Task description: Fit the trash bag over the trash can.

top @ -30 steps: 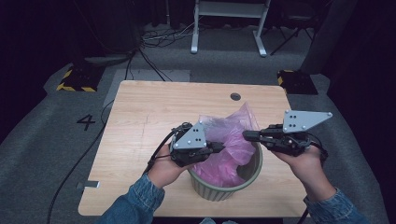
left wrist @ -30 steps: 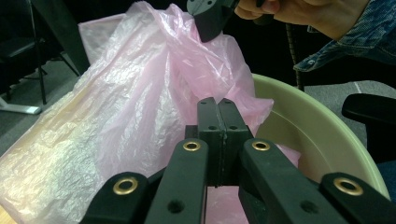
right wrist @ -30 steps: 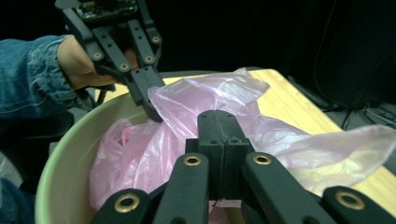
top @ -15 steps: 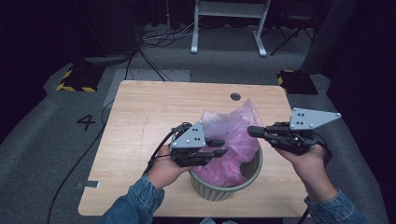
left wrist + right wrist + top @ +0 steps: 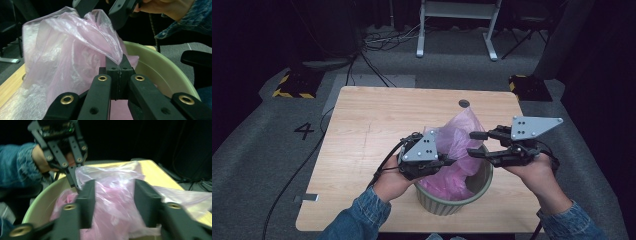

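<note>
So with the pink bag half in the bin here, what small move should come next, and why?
Probably close the right tool on the loose bag top. The left tool is shut on a fold of the pink bag inside the green bin, while the right tool's jaws have just been opening and stand apart around the plastic without pinching it.

The bag [image 5: 457, 145] is thin pink plastic film, translucent, crinkled and faintly glossy. The bin [image 5: 472, 192] looks like smooth pale green plastic with a soft sheen. The counter [image 5: 377, 125] is light wood, matt and grained. Each claw has matt black plastic jaws with brass-coloured rivets. The sleeves are blue denim.
</note>
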`<state>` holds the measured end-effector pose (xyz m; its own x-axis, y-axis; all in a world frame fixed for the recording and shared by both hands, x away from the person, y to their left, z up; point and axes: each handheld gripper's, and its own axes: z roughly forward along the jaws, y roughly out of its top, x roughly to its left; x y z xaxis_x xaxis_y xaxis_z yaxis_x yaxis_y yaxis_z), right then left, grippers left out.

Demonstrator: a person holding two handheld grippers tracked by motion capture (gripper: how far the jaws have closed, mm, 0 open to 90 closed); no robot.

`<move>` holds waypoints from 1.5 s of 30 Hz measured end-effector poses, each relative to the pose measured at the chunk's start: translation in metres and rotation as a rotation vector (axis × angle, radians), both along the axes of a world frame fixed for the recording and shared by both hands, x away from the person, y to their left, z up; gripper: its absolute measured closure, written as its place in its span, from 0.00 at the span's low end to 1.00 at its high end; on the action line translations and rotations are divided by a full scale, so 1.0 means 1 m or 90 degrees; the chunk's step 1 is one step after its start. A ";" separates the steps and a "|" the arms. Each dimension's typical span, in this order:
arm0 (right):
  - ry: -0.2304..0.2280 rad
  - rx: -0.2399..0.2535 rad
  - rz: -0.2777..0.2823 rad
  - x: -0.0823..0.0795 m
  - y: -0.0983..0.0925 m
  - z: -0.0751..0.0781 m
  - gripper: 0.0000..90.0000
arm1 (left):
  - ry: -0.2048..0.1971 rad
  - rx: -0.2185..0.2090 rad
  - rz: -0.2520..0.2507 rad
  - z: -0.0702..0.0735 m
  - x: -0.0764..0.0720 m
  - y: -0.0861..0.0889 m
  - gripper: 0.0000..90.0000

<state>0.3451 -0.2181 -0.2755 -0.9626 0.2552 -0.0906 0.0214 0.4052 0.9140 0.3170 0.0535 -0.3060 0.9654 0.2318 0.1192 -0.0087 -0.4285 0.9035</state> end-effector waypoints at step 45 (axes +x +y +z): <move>0.031 0.011 -0.174 -0.005 -0.088 -0.013 1.00 | 0.043 -0.058 0.078 -0.028 -0.015 0.116 1.00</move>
<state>0.3399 -0.3065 -0.2881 -0.8613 0.5065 -0.0399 0.1712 0.3631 0.9159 0.3022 0.1690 -0.3340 0.9344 0.3550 0.0282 0.1007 -0.3394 0.9352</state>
